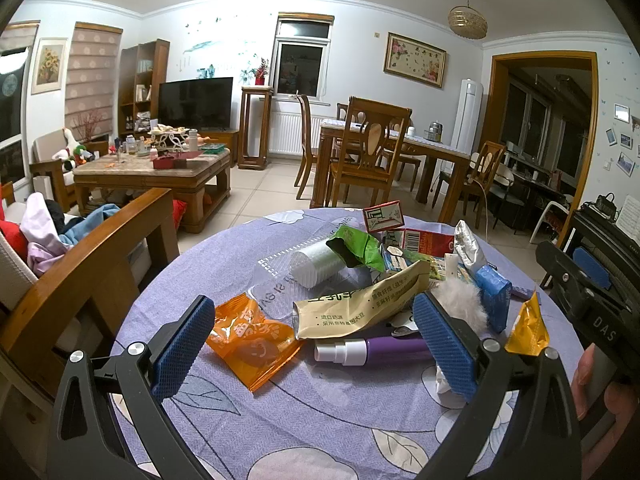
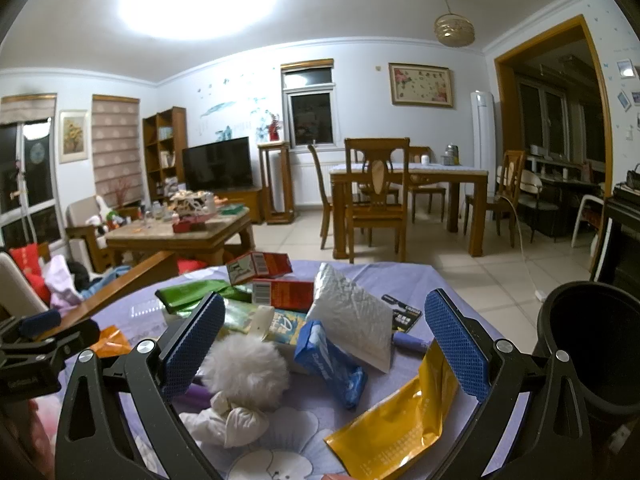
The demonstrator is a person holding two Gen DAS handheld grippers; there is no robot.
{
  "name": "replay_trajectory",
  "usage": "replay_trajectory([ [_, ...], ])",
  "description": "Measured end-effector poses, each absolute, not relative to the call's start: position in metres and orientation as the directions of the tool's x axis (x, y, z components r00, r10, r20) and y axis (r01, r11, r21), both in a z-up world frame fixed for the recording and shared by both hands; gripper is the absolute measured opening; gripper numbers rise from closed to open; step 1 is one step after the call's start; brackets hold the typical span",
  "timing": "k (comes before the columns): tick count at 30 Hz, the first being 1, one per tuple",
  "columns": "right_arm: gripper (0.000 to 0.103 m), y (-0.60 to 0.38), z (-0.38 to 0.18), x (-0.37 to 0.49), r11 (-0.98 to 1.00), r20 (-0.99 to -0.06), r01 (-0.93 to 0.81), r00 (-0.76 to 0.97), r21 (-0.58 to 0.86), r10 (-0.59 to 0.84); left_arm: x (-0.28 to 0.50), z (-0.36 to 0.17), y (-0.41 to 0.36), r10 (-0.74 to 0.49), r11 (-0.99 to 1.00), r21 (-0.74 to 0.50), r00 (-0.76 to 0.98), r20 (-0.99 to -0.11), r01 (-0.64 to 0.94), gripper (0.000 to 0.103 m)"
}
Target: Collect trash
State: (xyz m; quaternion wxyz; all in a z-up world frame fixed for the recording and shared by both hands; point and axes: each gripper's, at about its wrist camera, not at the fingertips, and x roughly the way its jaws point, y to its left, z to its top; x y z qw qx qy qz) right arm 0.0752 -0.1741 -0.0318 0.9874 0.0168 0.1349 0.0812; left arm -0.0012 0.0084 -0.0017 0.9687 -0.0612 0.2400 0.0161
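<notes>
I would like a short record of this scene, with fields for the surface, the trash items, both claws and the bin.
surface: round table with purple floral cloth
trash near left claw: orange wrapper, beige pouch, purple spray bottle
trash near right claw: yellow pouch, blue packet, white fluffy ball, crumpled tissue
left claw: open, holding nothing
right claw: open, holding nothing
bin: black container at the table's right edge

Both wrist views look low and close across the littered table (image 1: 192, 280) toward the living room
</notes>
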Motion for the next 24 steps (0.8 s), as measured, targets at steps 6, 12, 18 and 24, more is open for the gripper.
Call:
replay_trajectory([
  [6,0.099,-0.173,-0.032,0.074,0.984,-0.260,-0.169,0.949,0.060,0.179,-0.001,-0.002,0.010,0.003,0.990,-0.126,0.884,-0.467,-0.070,0.098],
  [12,0.099,-0.177,-0.031,0.073,0.979,-0.253,-0.190,0.946,0.069,0.201,0.001,-0.003,0.019,-0.008,0.981,-0.173,0.879,-0.476,-0.084,0.098],
  [18,0.099,-0.193,-0.039,0.087,0.918,-0.308,-0.268,0.882,0.293,0.356,0.005,-0.007,0.032,-0.087,0.968,-0.249,0.870,-0.485,-0.043,0.098],
  [24,0.099,-0.207,-0.029,0.102,0.897,-0.421,-0.291,0.806,0.332,0.417,0.017,-0.005,0.070,-0.209,0.947,-0.319,0.839,-0.503,0.045,0.098],
])
